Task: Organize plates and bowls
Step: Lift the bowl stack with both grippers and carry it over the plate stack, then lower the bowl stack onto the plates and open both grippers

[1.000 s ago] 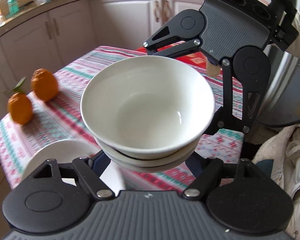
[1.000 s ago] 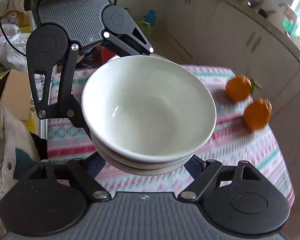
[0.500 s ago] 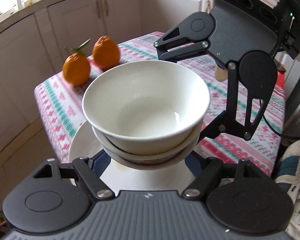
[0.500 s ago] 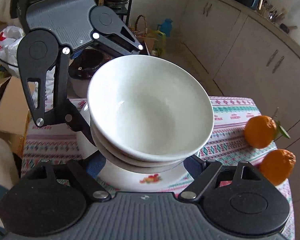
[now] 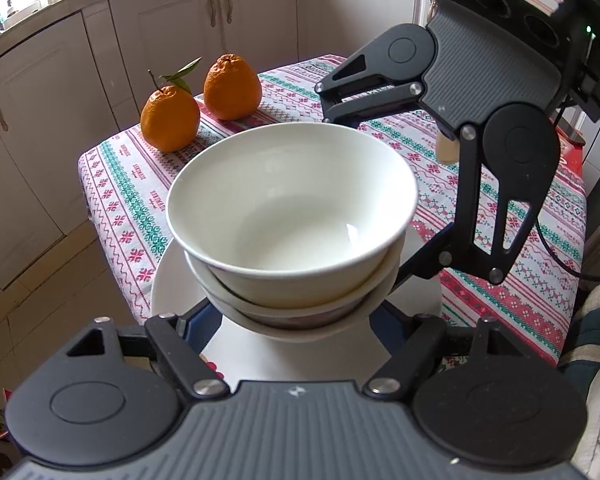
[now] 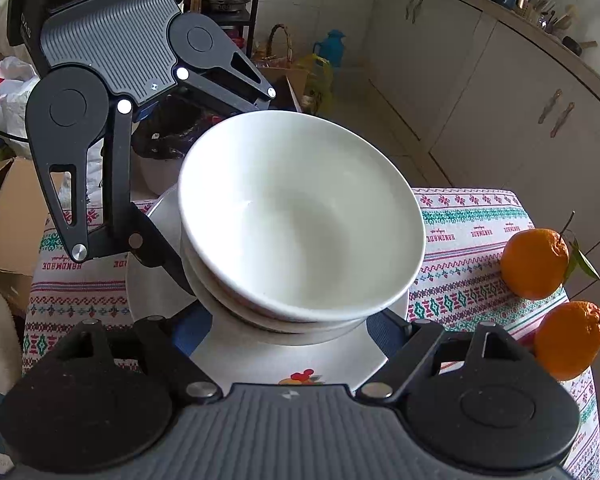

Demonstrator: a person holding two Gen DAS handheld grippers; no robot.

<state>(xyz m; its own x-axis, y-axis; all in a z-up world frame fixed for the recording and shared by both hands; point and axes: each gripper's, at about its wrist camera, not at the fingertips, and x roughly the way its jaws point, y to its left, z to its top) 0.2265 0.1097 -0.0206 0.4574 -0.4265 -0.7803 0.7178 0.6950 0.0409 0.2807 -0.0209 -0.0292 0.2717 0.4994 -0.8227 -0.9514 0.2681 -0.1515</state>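
A stack of white bowls is held between both grippers from opposite sides, just above a white plate with a fruit print. My left gripper is shut on the near side of the stack, its fingertips hidden under the bowls. My right gripper is shut on the other side; it also shows in the left wrist view. The stack and the plate fill the right wrist view. I cannot tell whether the lowest bowl touches the plate.
The plate lies on a table with a patterned cloth. Two oranges sit at its far corner, also seen in the right wrist view. White cabinets stand behind. Boxes and bags crowd the floor.
Both grippers have carried the bowl stack across the table and lowered it over the white plate. The oranges now look closer in both views.
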